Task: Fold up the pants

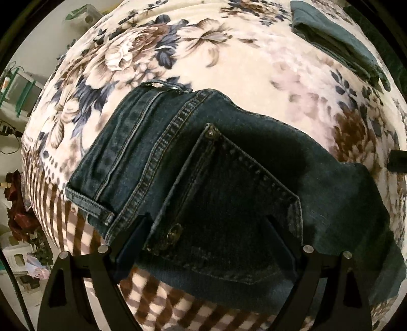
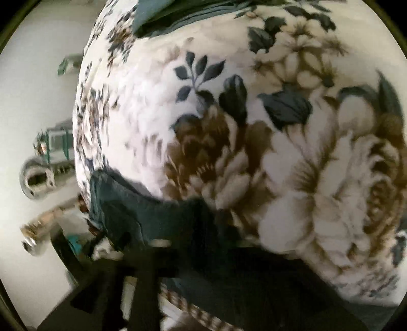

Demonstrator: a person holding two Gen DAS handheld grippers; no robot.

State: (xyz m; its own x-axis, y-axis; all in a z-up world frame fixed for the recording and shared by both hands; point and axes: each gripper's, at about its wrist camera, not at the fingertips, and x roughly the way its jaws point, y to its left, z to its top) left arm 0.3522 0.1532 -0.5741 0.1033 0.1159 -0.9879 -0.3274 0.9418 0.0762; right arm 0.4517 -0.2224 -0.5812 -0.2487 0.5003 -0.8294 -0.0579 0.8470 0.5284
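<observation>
Dark blue jeans (image 1: 229, 183) lie folded on a floral blanket (image 1: 241, 63), back pocket up, waistband toward the blanket's checked edge. My left gripper (image 1: 206, 229) hovers over the pocket with its fingers (image 1: 134, 234) spread wide apart and nothing between them. In the blurred right wrist view, the jeans (image 2: 157, 216) lie at the lower left on the blanket (image 2: 279, 152). My right gripper (image 2: 203, 259) is a dark blur at the bottom; I cannot tell how its jaws stand.
A folded teal-grey garment (image 1: 338, 43) lies at the blanket's far right; it also shows in the right wrist view (image 2: 183, 15). Green shelving (image 1: 20, 86) and clutter stand beyond the blanket's left edge, over a pale floor (image 2: 33, 254).
</observation>
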